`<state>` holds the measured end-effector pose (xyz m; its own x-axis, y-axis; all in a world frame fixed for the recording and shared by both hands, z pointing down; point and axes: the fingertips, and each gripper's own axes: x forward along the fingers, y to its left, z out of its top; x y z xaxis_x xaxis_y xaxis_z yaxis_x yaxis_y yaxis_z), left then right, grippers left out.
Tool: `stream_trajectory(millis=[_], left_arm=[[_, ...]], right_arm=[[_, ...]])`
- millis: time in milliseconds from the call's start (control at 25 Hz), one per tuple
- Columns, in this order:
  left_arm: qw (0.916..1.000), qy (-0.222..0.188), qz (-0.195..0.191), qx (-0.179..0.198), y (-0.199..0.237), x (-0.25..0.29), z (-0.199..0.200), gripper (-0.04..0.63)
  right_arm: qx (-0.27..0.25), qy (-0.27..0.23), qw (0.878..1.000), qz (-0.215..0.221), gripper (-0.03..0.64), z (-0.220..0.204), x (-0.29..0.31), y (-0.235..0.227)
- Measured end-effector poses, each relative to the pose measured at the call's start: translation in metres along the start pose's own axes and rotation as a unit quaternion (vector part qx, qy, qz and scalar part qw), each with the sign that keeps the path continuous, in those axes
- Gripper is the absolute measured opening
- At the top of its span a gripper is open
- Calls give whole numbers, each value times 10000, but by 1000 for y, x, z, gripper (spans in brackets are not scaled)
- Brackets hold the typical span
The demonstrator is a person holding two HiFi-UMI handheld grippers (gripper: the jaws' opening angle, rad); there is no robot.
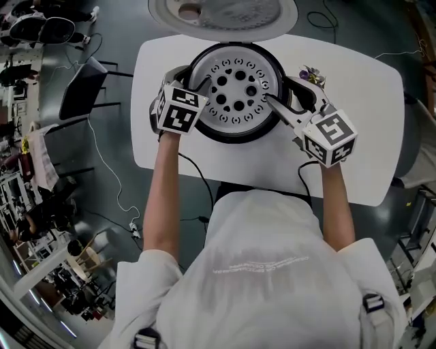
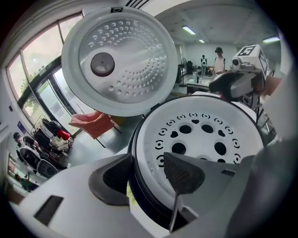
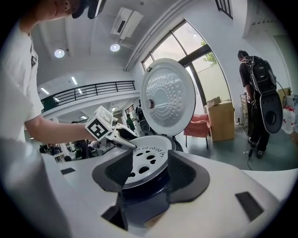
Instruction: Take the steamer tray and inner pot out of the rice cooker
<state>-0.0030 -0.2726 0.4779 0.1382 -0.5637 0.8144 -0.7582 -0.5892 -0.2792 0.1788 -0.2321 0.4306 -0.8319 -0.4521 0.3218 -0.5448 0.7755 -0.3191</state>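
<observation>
The rice cooker (image 1: 231,134) stands on the white table with its lid (image 1: 225,13) swung up and back. A white steamer tray (image 1: 237,92) with round holes fills its mouth and hides the inner pot. My left gripper (image 1: 197,88) is at the tray's left rim. In the left gripper view its jaws (image 2: 149,174) straddle the dark rim, one pad outside and one over the tray (image 2: 205,135), open. My right gripper (image 1: 276,102) is at the right rim. Its jaws (image 3: 150,169) stand open around the tray's edge (image 3: 144,162), not pressing.
The white table (image 1: 368,102) has bare room right of the cooker. A small flower ornament (image 1: 312,75) sits just behind my right gripper. A dark chair (image 1: 82,92) stands left of the table. A person (image 3: 258,97) stands far off by the windows.
</observation>
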Motion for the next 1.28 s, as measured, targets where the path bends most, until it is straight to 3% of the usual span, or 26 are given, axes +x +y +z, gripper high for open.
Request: stream_trajectory(millis=[280,400,880,1160,1280], left_arm=[[9982,26,566,204,9,-8,5,145],[9977,-45,674,44,7,-3,0,135],[9955,-370,197,-849,5,-2,5,106],[9981,-290,147,-526,4,5,5,115],[9993,-240,197,-206,4,4,6,123]], right_arm=[[66,95,9999,116,229,-1,-11,-5],[82,88,9998,147,227,-9,-11,-8],[2,56,9999,105,219,-12,-17,1],[53,-47,9999,-124,215,-10,-17,2],[90,-72,9997,-230,213,-9,-20,5]])
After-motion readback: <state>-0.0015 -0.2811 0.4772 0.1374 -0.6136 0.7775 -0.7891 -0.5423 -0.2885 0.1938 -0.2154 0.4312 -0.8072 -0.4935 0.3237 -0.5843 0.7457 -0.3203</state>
